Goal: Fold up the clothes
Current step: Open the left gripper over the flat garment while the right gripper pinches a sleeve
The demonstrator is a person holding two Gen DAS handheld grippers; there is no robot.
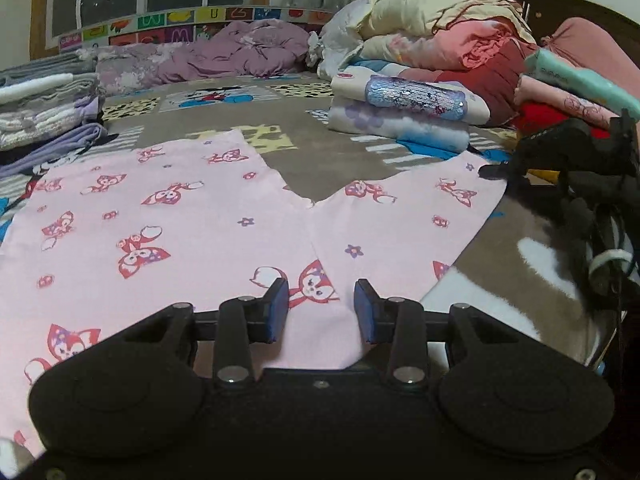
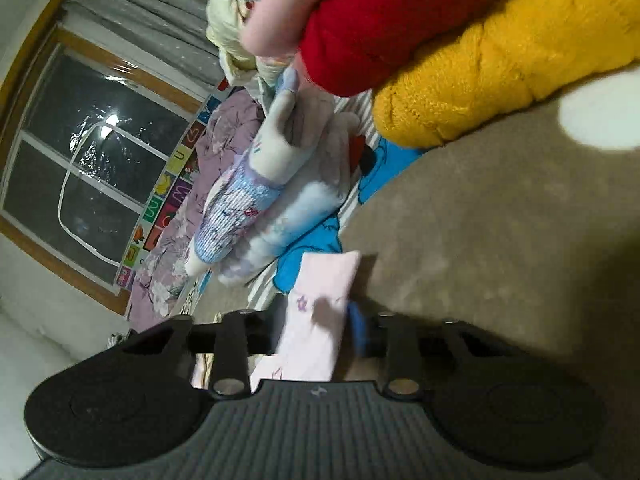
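Observation:
Pink trousers (image 1: 180, 232) with a red fox print lie spread flat on the bed, waist near me, both legs pointing away. My left gripper (image 1: 322, 308) hovers at the waist, near its right edge. Its blue pads (image 1: 280, 308) stand apart, and the cloth between them lies flat and unpinched. At the hem of the right leg sits my right gripper (image 1: 496, 170), black, at the picture's right edge. In the right wrist view, tilted and blurred, that gripper (image 2: 316, 320) is shut on a corner of the pink trousers (image 2: 324, 280), which fills the gap between its fingers.
A folded white and blue stack (image 1: 400, 112) sits beyond the legs, with a heap of bedding (image 1: 440, 24) behind it. A folded pile (image 1: 44, 108) lies at the left, a purple quilt (image 1: 224, 52) at the back. Red (image 2: 380, 20) and yellow (image 2: 480, 68) knits lie close beyond the right gripper.

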